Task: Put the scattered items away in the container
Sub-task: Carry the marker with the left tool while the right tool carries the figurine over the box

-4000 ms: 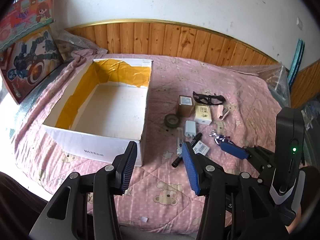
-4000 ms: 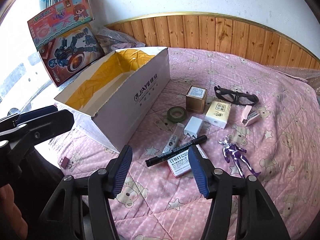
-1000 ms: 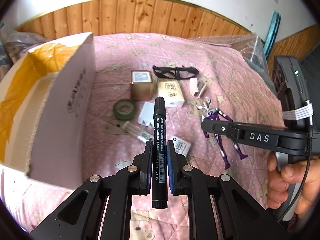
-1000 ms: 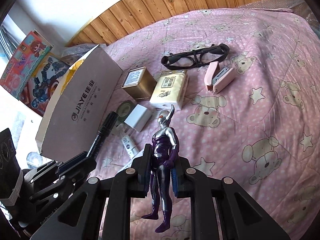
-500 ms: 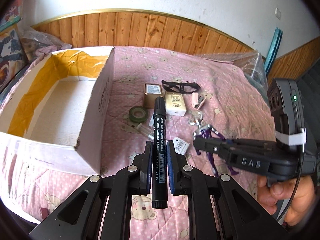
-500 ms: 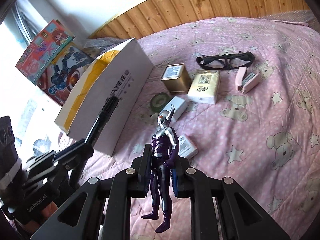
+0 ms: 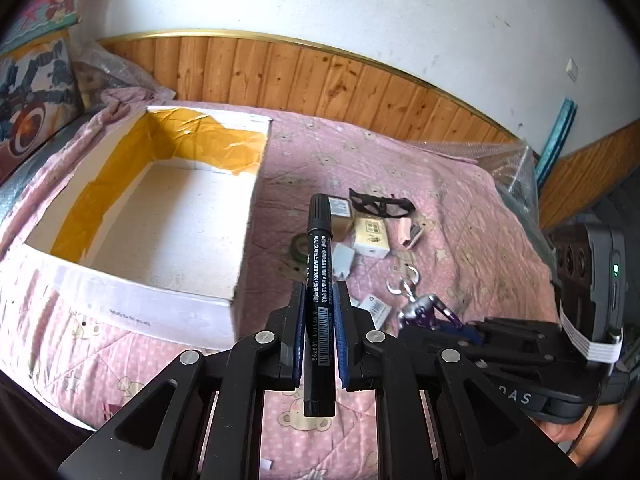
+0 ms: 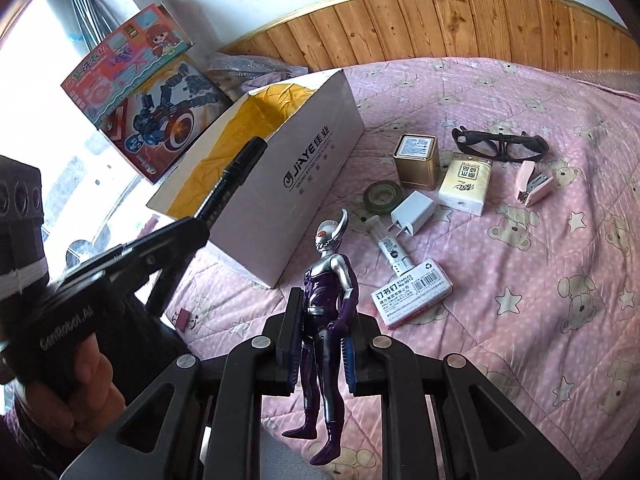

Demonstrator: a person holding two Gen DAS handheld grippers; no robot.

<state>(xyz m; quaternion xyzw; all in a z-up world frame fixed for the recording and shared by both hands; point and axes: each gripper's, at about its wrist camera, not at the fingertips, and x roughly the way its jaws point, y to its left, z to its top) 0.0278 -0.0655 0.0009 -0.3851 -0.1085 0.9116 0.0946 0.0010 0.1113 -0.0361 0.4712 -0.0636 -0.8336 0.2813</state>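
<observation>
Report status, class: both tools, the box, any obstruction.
Left tool shut on black marker pen. Right tool shut on purple-and-silver toy figure. White cardboard box open, nothing visible inside. No obstruction seen.

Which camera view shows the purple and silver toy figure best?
The right wrist view: the toy figure stands whole, head to feet, clamped in the right gripper. The left wrist view shows only its head and shoulders behind the gripper.

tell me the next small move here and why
Probably swing the left gripper leftward over the box and release: it's shut on the marker, which hangs beside the box's near right corner, not above the opening. The right gripper, holding the figure, can follow.
</observation>
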